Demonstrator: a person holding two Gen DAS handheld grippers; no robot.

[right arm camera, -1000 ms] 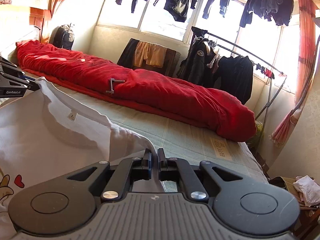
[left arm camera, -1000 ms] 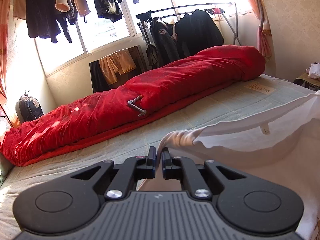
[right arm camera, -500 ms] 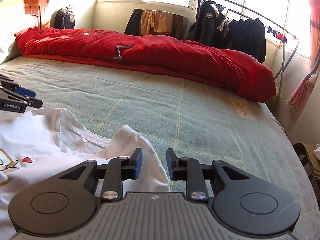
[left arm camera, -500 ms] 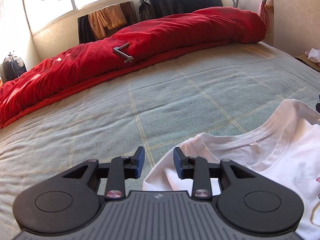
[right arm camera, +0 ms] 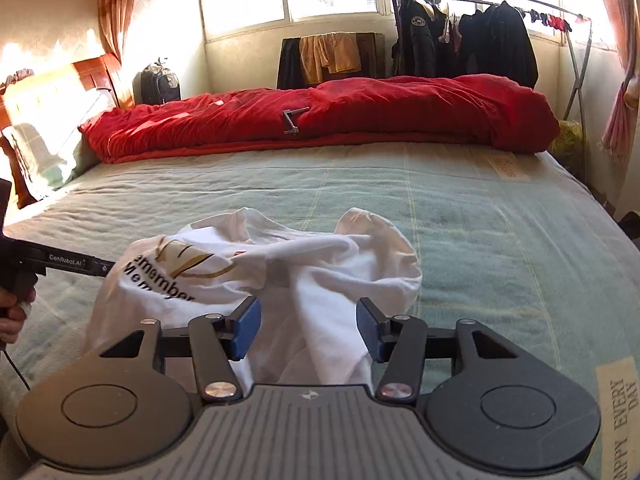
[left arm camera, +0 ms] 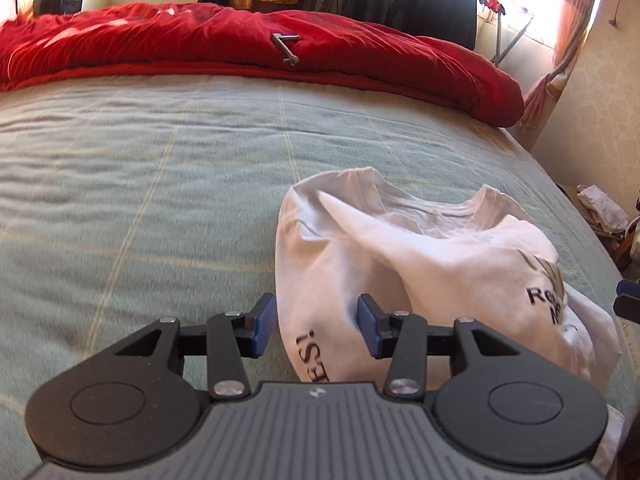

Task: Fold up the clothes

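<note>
A white T-shirt (right arm camera: 280,280) lies crumpled on the green checked bed cover (right arm camera: 480,240), its black print reading "Remember" in part above a gold swirl. The right gripper (right arm camera: 308,328) is opening, its blue pads clear of the cloth that lies between them. The left gripper (left arm camera: 316,326) is opening too, shirt fabric between its pads but not pinched; its arm carries "GenRobot.AI". A corner label on the cover reads "HAPPY EVERY DAY". A red quilt (right arm camera: 320,120) lies beyond.
</note>
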